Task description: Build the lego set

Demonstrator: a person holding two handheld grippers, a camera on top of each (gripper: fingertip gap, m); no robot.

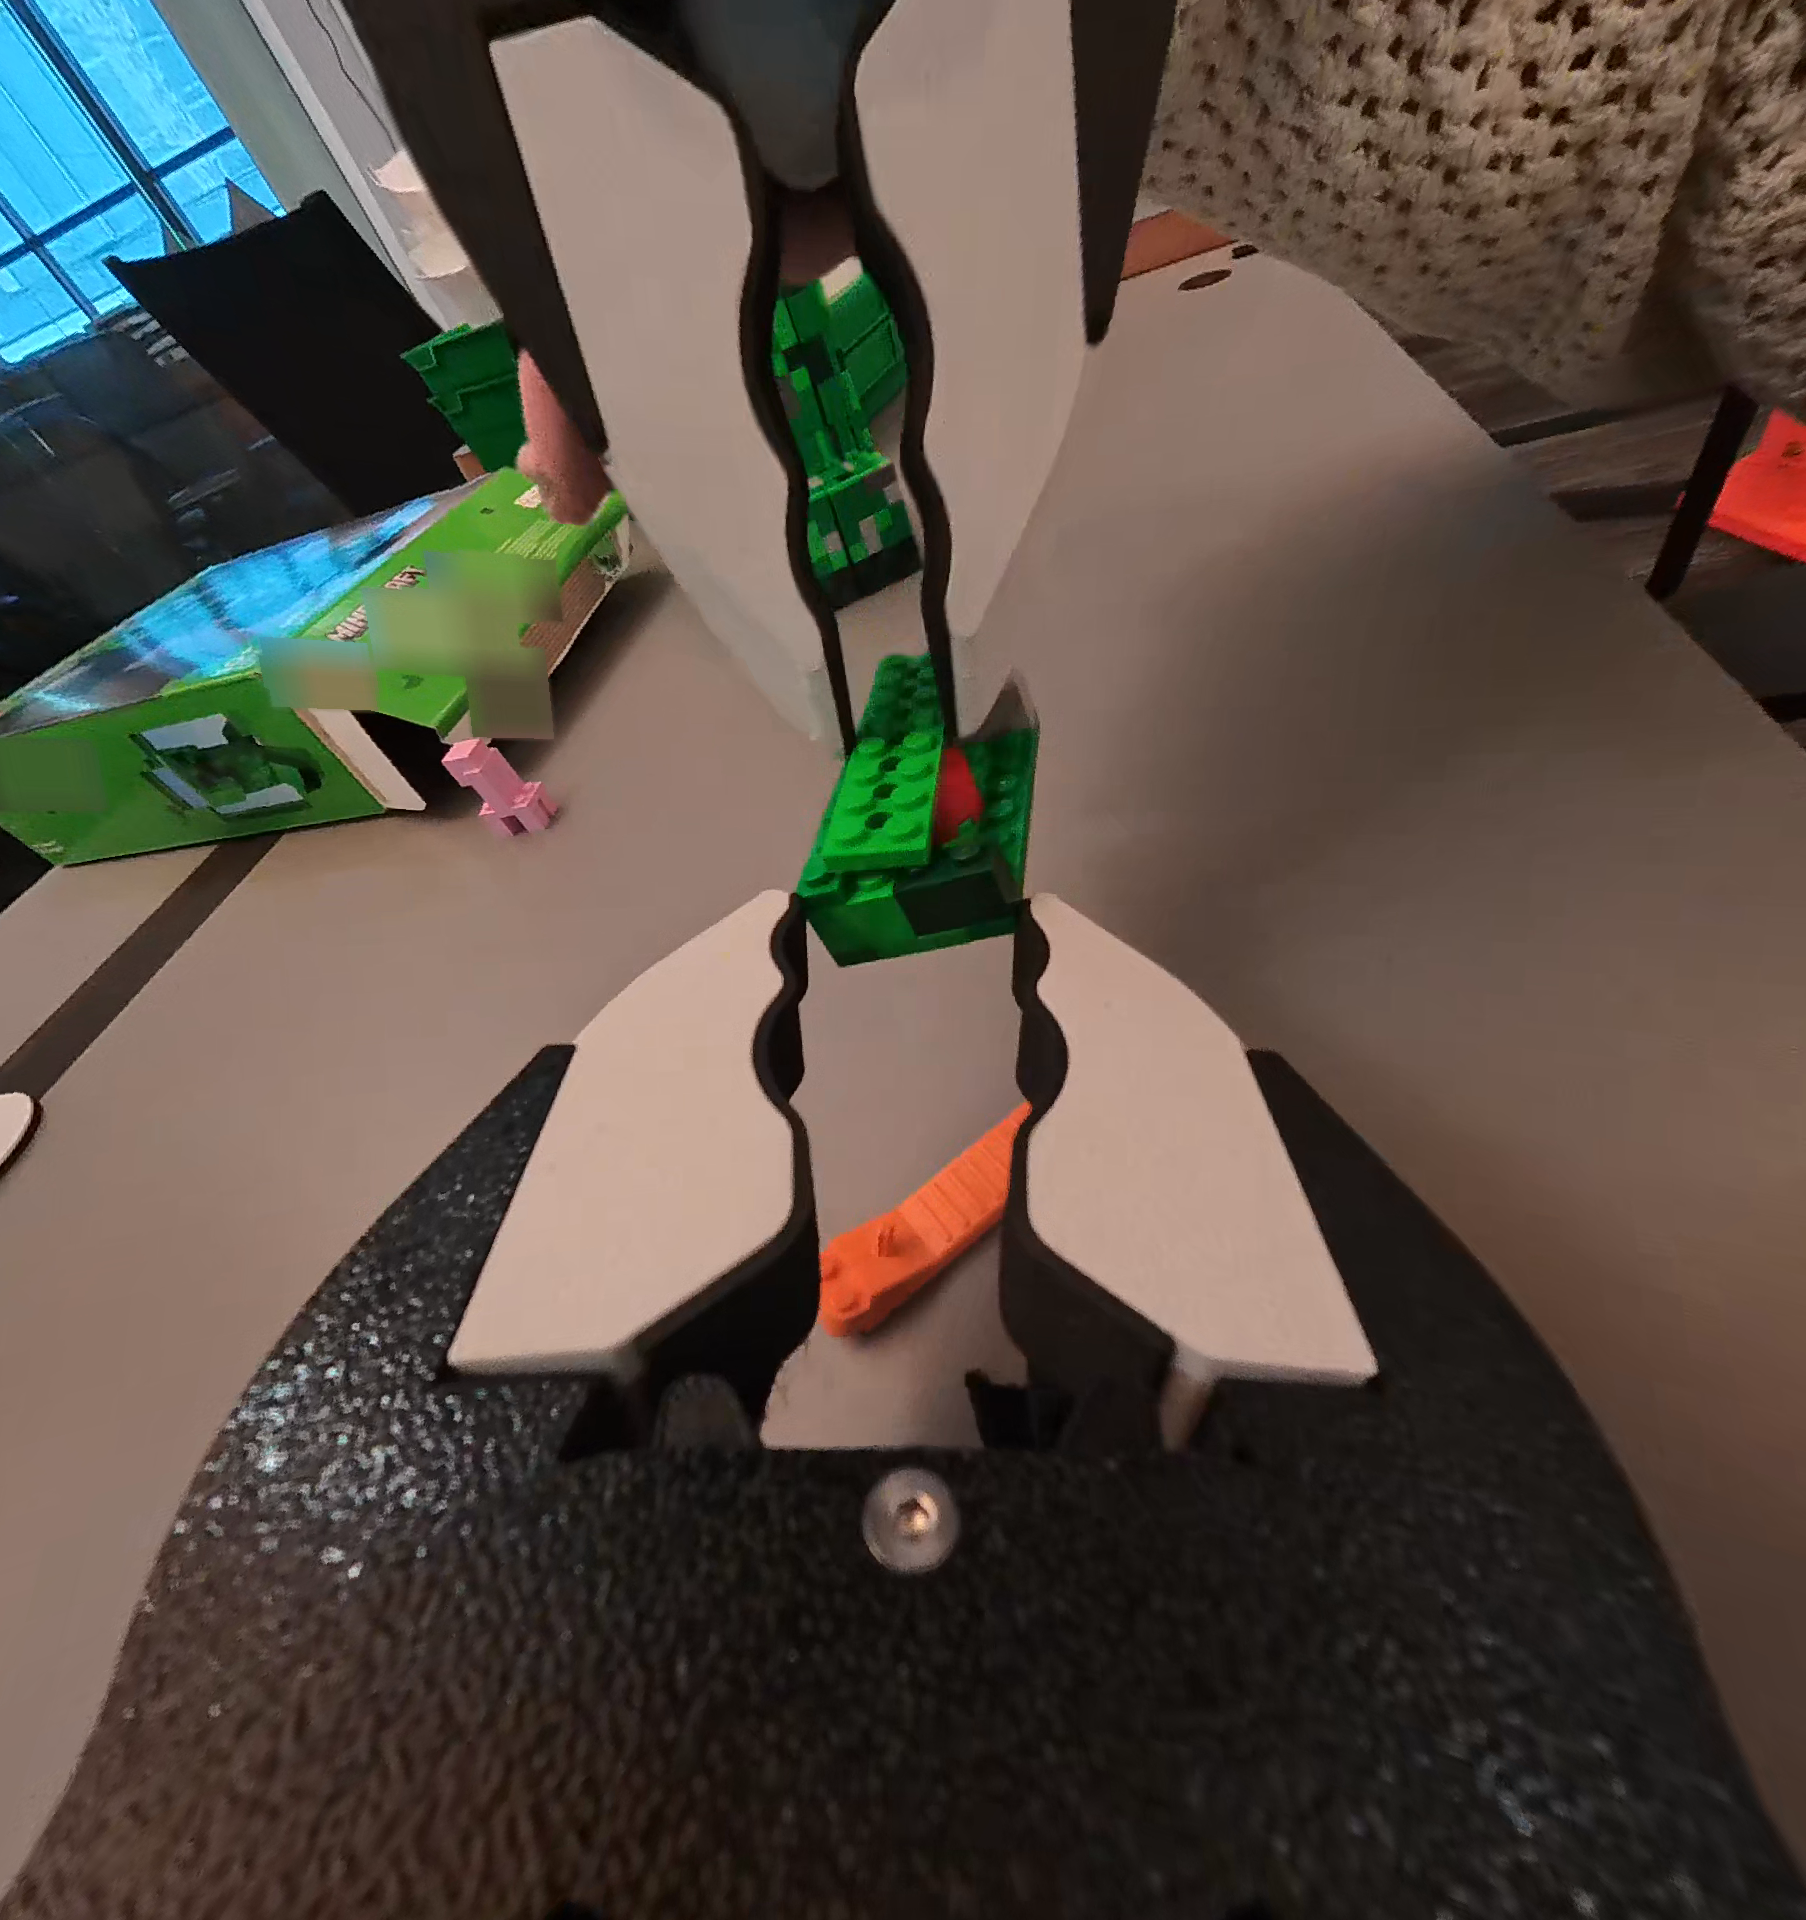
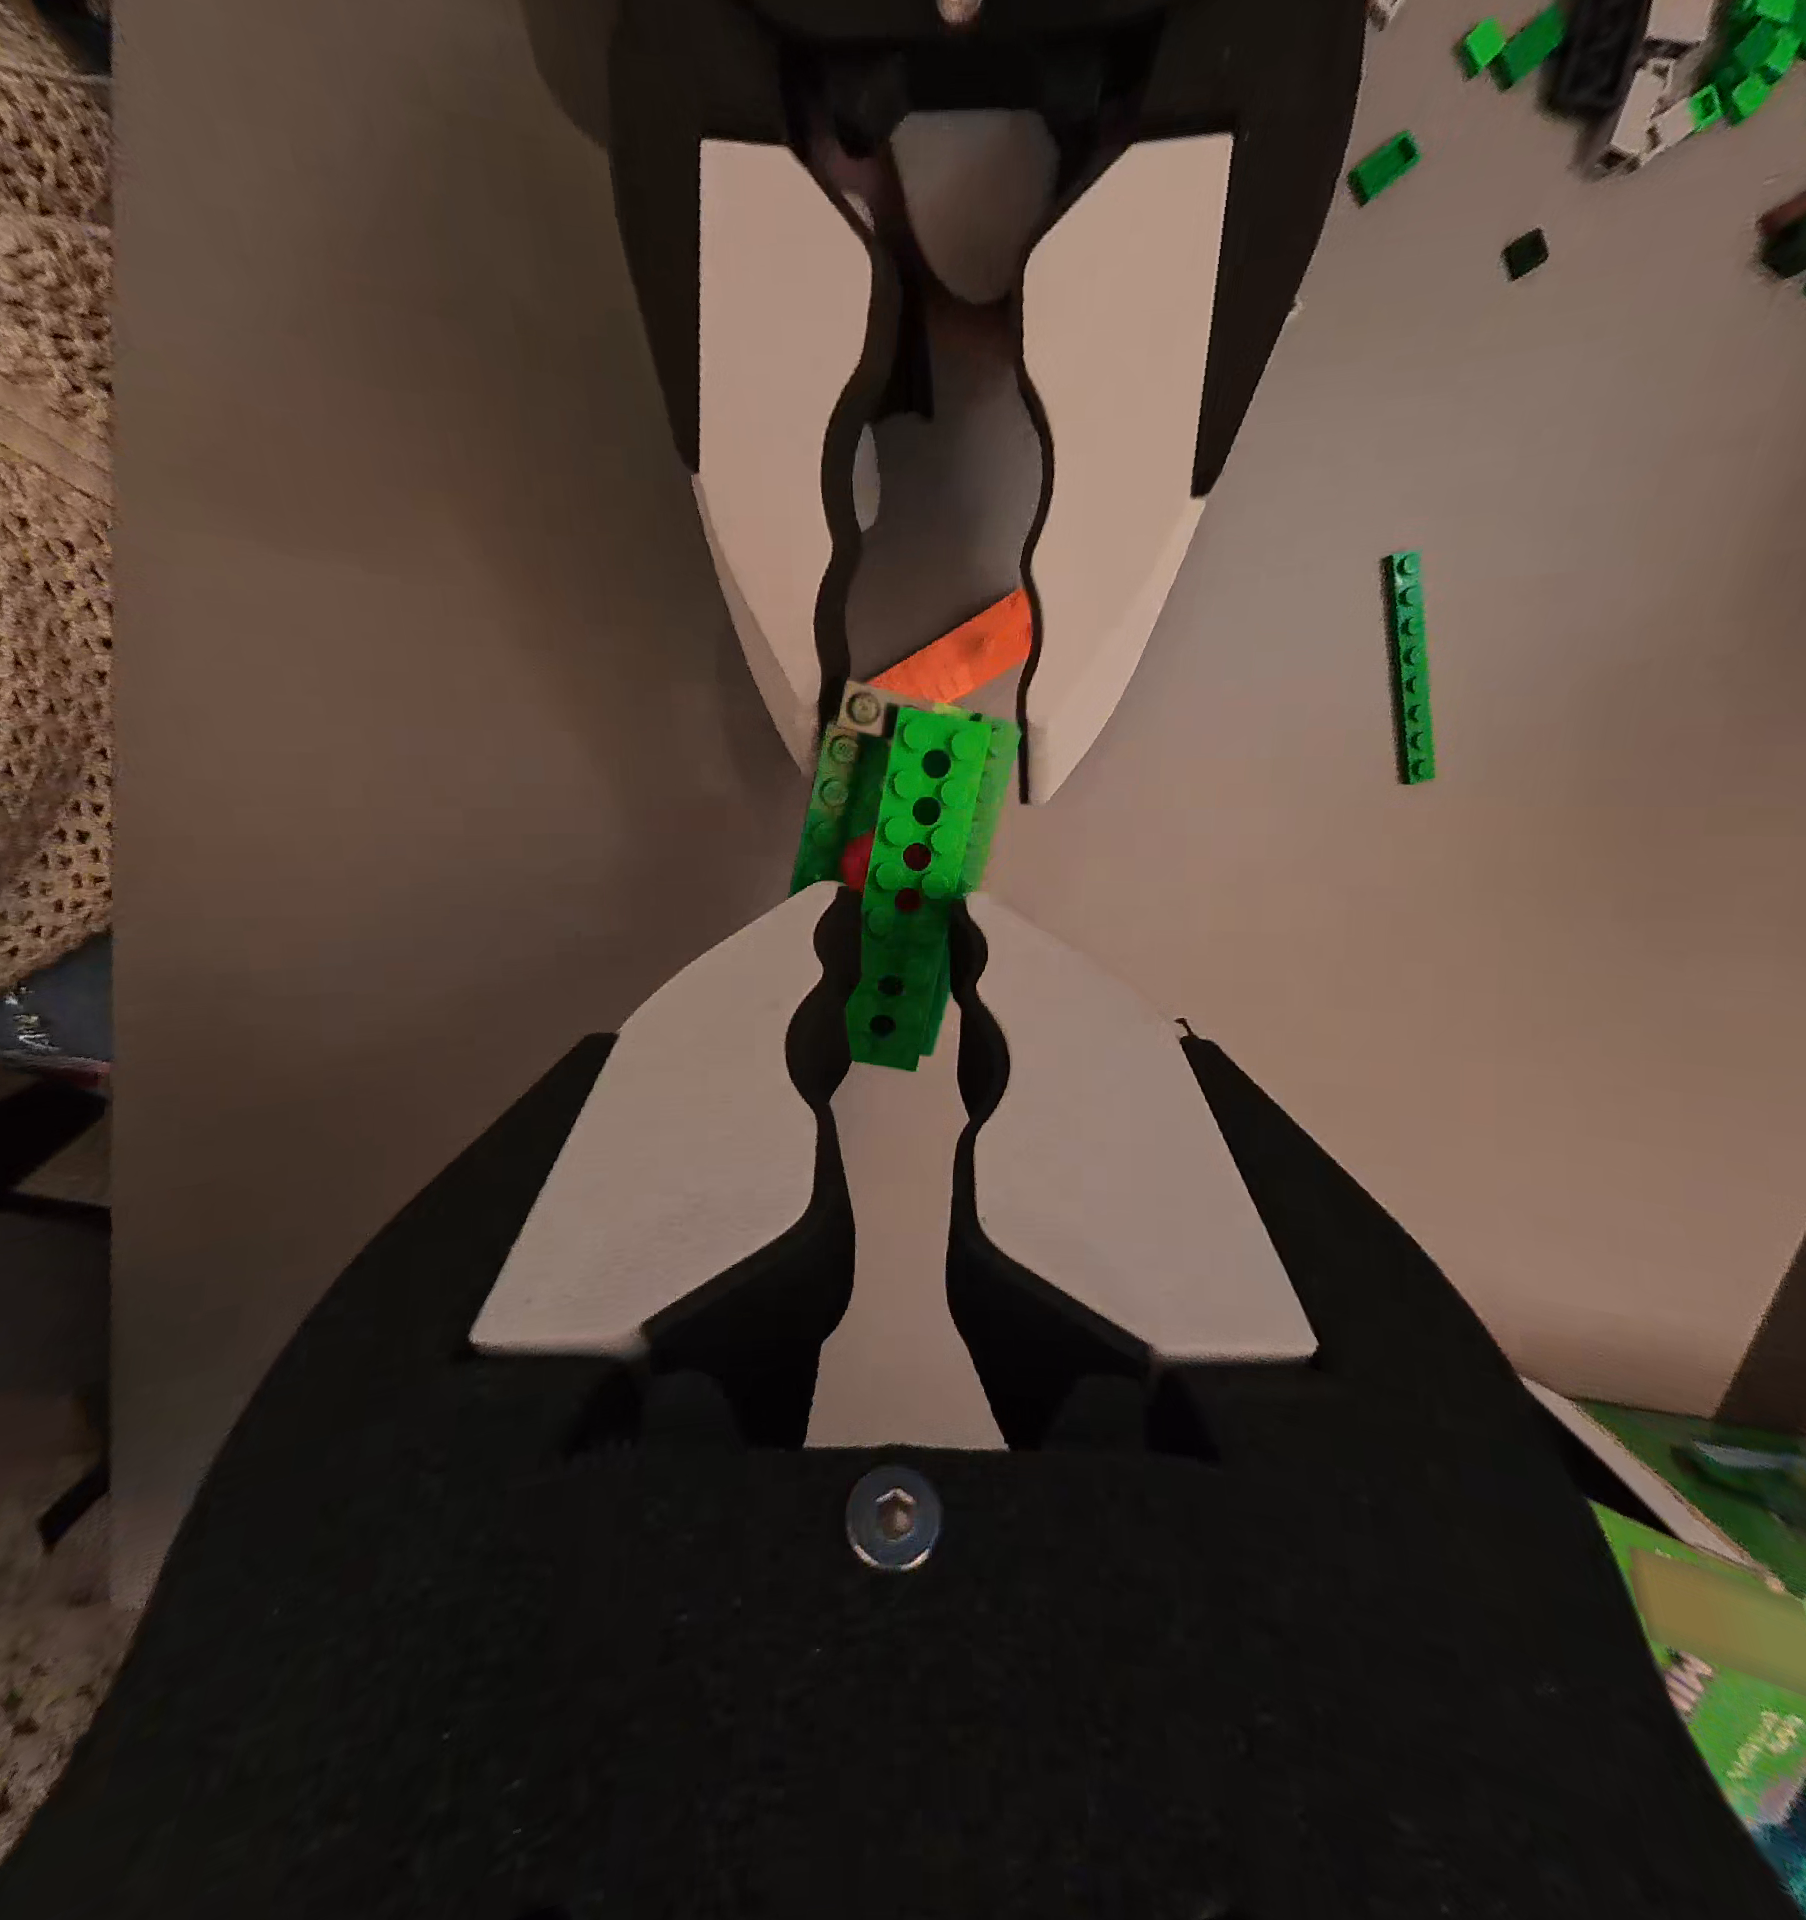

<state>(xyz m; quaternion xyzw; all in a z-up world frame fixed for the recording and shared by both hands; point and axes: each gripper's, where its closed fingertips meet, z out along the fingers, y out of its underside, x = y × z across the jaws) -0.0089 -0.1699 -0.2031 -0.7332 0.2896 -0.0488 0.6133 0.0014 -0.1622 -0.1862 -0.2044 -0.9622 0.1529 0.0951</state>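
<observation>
Two grippers meet nose to nose over a grey table [image 1: 1294, 831], big stuff first. Off to the far left lies the green set box [image 1: 255, 727], with a green blocky figure [image 1: 847, 457] standing further back. Left gripper [image 1: 909, 914] has its jaws spread, tips either side of the near end of the green brick assembly [image 1: 909, 831] sitting on the table between both grippers. Right gripper [image 2: 894, 925] is clamped on a long green plate [image 2: 909, 883] laid over that assembly. An orange brick separator [image 1: 920, 1236] lies under the left gripper, and a small pink pig [image 1: 504, 795] stands by the box.
</observation>
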